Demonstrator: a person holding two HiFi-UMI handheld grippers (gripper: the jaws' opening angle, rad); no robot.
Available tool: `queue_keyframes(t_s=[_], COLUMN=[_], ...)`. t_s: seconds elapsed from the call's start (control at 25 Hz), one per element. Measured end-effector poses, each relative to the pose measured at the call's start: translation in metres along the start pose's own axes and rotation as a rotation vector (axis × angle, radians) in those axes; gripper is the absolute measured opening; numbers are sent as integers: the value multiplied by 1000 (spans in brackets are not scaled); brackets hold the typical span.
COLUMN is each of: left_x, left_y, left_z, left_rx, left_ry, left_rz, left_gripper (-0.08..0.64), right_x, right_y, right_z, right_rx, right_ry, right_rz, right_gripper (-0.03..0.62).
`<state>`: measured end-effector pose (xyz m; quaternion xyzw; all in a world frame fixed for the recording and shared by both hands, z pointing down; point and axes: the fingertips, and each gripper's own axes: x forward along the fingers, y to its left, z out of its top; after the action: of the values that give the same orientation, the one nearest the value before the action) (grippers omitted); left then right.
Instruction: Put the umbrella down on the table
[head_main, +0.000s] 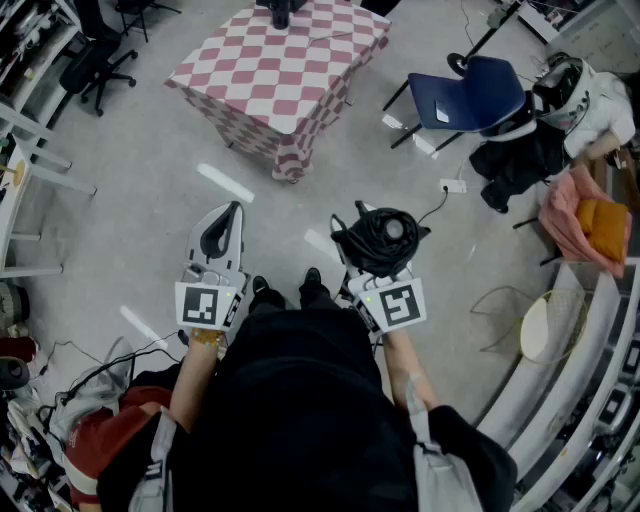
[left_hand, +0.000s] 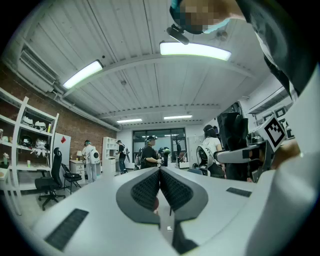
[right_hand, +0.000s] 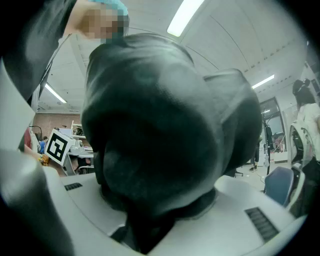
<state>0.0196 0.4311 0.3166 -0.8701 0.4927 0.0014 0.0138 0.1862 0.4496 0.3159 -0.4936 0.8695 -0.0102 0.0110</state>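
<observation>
left gripper (left_hand: 160, 175): jaws pressed together, nothing between them.
table (head_main: 262, 95): checked cloth, well ahead of both grippers, nearer the left one's side.
right gripper (head_main: 383, 268): clamped on the umbrella.
umbrella (head_main: 378, 235): black, folded, its bundled fabric bulging out of the right gripper's jaws, not yet on the table.
handling: probably light; soft, slippery fabric over a stiff core, so grip the firm middle, not loose folds.
</observation>
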Motion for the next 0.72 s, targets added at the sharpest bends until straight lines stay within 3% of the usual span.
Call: queue_keyframes(t_s=[0.72], left_x=[39], left_y=[-33], left_z=[1], left_rx=[21], left_ry=[53], left_rz=[-15], left_gripper=[14], right_x=[25], right_y=[-16], right_z=[8], right_rx=[9], right_ry=[-18], right_rz=[65], right_gripper=[190])
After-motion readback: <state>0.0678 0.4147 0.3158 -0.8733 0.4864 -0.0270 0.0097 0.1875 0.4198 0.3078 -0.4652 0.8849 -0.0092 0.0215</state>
